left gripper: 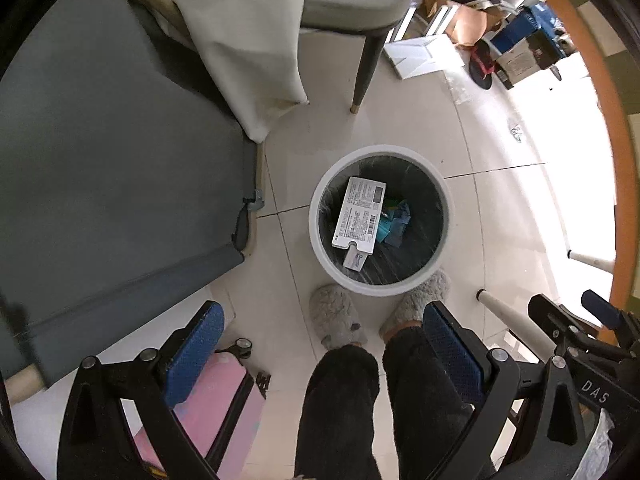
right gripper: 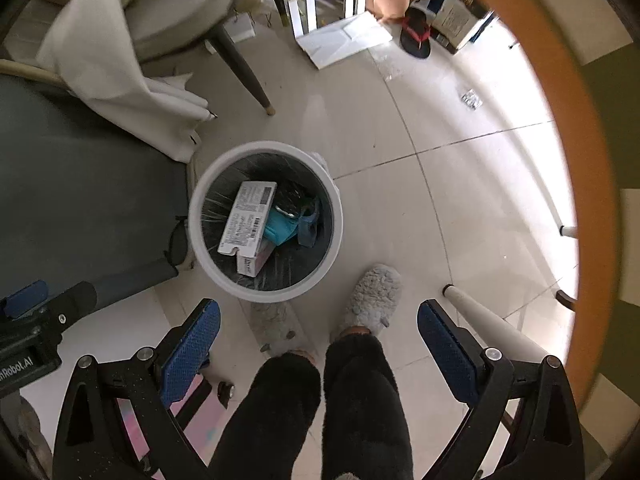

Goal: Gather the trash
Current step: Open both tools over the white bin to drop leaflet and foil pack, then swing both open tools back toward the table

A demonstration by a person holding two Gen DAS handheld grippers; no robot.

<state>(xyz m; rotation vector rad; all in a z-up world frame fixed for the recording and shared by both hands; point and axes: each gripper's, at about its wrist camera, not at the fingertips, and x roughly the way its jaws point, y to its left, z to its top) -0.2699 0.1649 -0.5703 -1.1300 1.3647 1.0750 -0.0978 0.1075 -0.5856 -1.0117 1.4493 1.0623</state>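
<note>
A round white trash bin (left gripper: 316,236) with a dark liner stands on the tiled floor; it also shows in the right wrist view (right gripper: 338,224). Inside lie a white printed carton (left gripper: 359,216), also seen from the right wrist (right gripper: 248,218), a small box (right gripper: 256,260) and teal and blue scraps (right gripper: 282,226). My left gripper (left gripper: 324,344) is open and empty, high above the floor near the bin. My right gripper (right gripper: 318,344) is open and empty too, to the right of the bin. The right gripper's body shows in the left wrist view (left gripper: 580,344).
The person's dark-trousered legs and grey slippers (right gripper: 372,296) stand just in front of the bin. A grey table top (left gripper: 100,184) lies at left, a chair with a white cloth (left gripper: 248,48) behind. Boxes and clutter (right gripper: 360,12) sit at the back. A pink suitcase (left gripper: 216,404) is below.
</note>
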